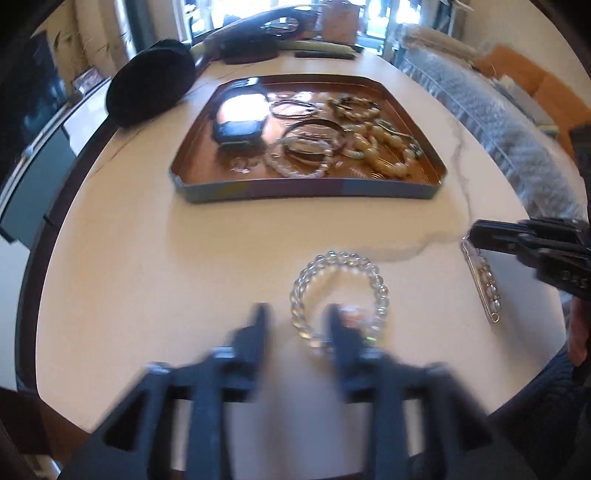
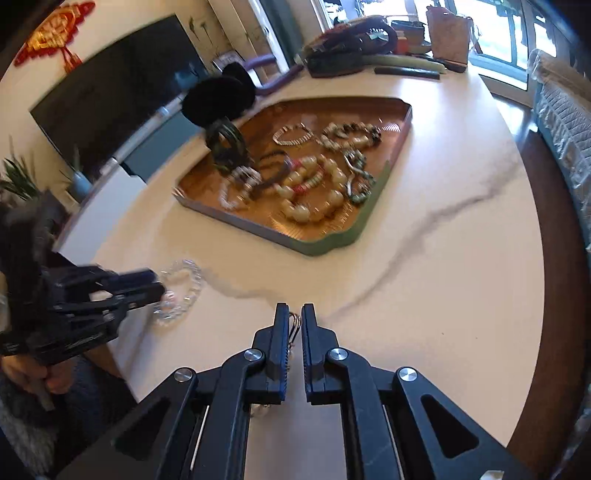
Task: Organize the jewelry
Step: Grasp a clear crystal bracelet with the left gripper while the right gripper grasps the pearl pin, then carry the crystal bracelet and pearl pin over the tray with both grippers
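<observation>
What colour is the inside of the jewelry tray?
Coppery orange-brown tray floor, clearest in the left wrist view.

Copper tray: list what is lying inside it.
Inside the copper tray lie a black watch, thin dark bangles, a pale bead bracelet and cream bead strands. They overlap, so the pieces and tray floor beneath them stay hidden.

Pretty clearly someone's living room you were working in.

You had a marble-look table [image 2: 424,258], a big flat-screen TV [image 2: 114,92] on the wall over a low cabinet [image 2: 122,184], a red knot ornament [image 2: 51,33], a houseplant [image 2: 18,181] and bright windows [image 2: 495,33].
</observation>
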Tool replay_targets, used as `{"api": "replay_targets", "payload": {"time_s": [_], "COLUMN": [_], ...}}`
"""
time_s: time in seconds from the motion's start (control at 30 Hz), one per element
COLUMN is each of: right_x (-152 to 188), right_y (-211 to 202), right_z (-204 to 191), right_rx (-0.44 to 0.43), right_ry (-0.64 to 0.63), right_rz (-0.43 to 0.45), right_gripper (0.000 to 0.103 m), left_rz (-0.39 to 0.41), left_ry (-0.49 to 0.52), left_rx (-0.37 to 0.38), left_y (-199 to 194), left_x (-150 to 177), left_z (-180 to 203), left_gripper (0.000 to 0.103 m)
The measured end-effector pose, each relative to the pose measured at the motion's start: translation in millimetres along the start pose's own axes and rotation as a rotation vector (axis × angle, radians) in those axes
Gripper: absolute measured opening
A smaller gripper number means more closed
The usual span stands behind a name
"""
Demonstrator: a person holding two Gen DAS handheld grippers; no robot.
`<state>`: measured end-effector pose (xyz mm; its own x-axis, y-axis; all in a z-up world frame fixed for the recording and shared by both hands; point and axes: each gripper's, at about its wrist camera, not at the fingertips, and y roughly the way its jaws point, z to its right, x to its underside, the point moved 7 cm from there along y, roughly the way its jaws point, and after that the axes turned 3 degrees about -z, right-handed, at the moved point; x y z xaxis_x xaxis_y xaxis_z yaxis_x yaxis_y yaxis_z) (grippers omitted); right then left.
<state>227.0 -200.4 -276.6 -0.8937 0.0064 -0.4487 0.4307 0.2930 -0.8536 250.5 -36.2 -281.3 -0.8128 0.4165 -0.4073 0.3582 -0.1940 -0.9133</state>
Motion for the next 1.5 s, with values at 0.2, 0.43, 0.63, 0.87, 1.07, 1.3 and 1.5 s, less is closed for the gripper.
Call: {"api": "replay_targets", "payload": {"time_s": [0.2, 0.43, 0.63, 0.87, 1.07, 1.3, 1.5], "right_x": [19, 40, 37, 19, 11, 0, -22], "right_y": [-20, -7, -6, -35, -55, -92, -132], "right_z": [-7, -39, -30, -32, -41, -56, -76], "right_rx": [-0.010, 0.171, 0.109, 0.087, 0.109, 0.047, 0.032], "right_ry": [0.051, -0.197, -0.145, -0.132, -0.167, -0.155, -0.164], "right_rz": [0.051, 0.041, 0.040, 0.135, 0.190, 0.259, 0.338], "right_gripper": [0.077, 0.040, 0.010, 0.010, 0.010, 0.010, 0.010], "left_rz": [0.041, 0.044, 0.049, 0.143, 0.228, 0.326, 0.410], "left_ry": [0.037, 0.057, 0.015, 0.039, 0.116, 0.139, 0.115], "left_rx": [0.027, 0.053, 0.138, 0.178, 0.085, 0.080, 0.079], "left_y": [5, 4, -8, -47, -76, -120, -158], "left_x": [-6, -11, -12, -13, -13, -22, -47], "left_z": [18, 24, 23, 32, 46, 61, 57], "left_gripper": [0.053, 0.007, 0.007, 0.007, 0.007, 0.007, 0.007]}}
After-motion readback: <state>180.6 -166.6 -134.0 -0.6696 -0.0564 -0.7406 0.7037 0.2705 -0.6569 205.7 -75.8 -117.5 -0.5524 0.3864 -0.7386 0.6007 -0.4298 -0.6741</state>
